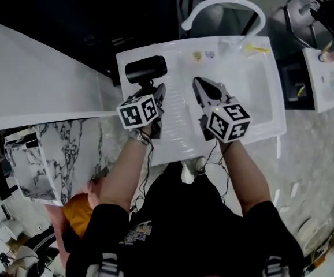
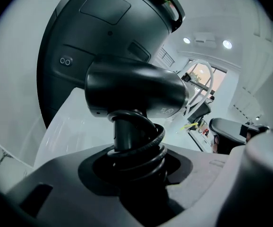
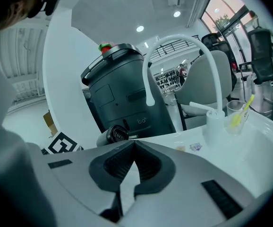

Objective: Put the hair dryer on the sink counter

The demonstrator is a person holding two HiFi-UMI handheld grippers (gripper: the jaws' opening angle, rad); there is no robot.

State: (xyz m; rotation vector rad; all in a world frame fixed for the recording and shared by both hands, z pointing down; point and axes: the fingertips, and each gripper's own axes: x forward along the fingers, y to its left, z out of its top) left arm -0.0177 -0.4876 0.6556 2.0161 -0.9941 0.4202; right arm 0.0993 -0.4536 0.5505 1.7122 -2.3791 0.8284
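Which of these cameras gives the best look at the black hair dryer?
The left gripper view: the hair dryer fills it, its cord-wrapped handle held in the left gripper. The head view shows the hair dryer small, from above; the right gripper view catches only its round end.

The hair dryer (image 1: 145, 69) is black and matte, with a short, thick barrel lying roughly level and its handle pointing down. Its black cord (image 2: 148, 148) is coiled in loops round the handle. The left gripper (image 1: 149, 91) has its fingers closed on that wrapped handle. The dryer sits over the far left corner of the white sink counter (image 1: 274, 108), beside the basin; whether it touches the counter cannot be told. The counter is glossy and rectangular
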